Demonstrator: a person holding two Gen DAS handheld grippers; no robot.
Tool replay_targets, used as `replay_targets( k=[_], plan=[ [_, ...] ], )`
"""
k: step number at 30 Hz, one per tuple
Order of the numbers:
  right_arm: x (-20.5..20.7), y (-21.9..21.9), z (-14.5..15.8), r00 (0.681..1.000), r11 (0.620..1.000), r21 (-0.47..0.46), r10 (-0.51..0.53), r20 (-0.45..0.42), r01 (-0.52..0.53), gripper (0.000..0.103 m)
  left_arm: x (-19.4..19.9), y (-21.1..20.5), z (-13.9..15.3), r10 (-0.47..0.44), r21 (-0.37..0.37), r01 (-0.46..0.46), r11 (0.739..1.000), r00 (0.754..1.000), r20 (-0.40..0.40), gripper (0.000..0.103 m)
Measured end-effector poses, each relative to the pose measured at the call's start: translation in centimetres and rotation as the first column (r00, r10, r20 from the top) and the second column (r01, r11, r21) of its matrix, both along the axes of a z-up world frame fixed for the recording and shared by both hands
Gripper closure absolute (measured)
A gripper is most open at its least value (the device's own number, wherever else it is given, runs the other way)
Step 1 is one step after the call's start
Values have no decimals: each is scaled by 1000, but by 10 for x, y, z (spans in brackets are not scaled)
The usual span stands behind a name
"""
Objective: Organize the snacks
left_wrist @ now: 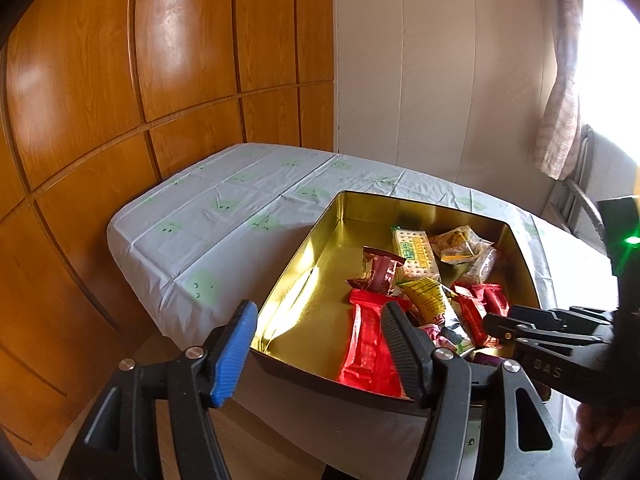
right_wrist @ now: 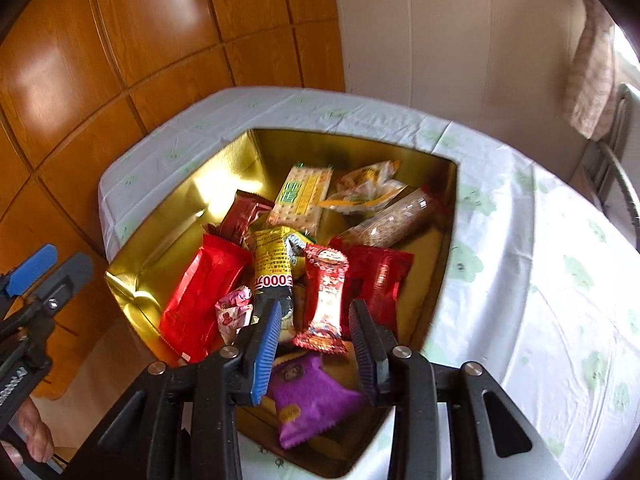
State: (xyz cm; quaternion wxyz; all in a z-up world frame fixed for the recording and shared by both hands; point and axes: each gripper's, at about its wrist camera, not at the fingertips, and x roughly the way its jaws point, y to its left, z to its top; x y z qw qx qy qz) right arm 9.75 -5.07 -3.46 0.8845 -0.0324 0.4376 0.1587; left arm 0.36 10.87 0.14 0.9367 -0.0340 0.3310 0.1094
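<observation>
A gold-lined tin (left_wrist: 320, 248) (right_wrist: 168, 216) stands on the table, full of snack packets. In it lie a big red packet (right_wrist: 200, 296), a yellow tube (right_wrist: 276, 264), a cracker pack (right_wrist: 300, 196), a purple packet (right_wrist: 316, 400) and a small red-and-white packet (right_wrist: 324, 300). My right gripper (right_wrist: 316, 352) hovers open over the tin's near end. The small packet's lower end sits between its pads, untouched. My left gripper (left_wrist: 320, 352) stands open astride the tin's near left corner, its black pad (left_wrist: 400, 352) over the big red packet (left_wrist: 368, 352). The right gripper's fingers (left_wrist: 496, 324) show at the right edge.
The table (left_wrist: 208, 216) wears a white cloth with green prints. Wooden wall panels (left_wrist: 120, 120) close off the left and back. A metal chair (right_wrist: 624, 168) and a curtain (right_wrist: 592, 68) are at the right. A person's hand (right_wrist: 36, 428) holds the left gripper.
</observation>
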Motion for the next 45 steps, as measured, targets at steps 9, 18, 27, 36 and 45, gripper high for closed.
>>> replay_targets(
  k=[9,18,27,36,45],
  plan=[
    [-40,-18,15,992,996,-13,-84,99,85,66,-9,-14,6,-21,13,21,1000,999,24,22],
    [-50,-26,18,987,994,-9,-109,118,111,66,-19,-30,10,-53,29,52,998,998,35,13],
    [-53,-26,18,986,994,-11,-104,127,106,66,-22,-35,14,-66,36,64,997,997,43,10],
    [-53,-26,18,987,994,-12,-104,125,106,66,-22,-35,14,-62,41,61,997,997,42,8],
    [-54,-27,17,987,994,-17,-104,126,107,66,-22,-35,15,-62,38,61,997,997,42,7]
  ],
)
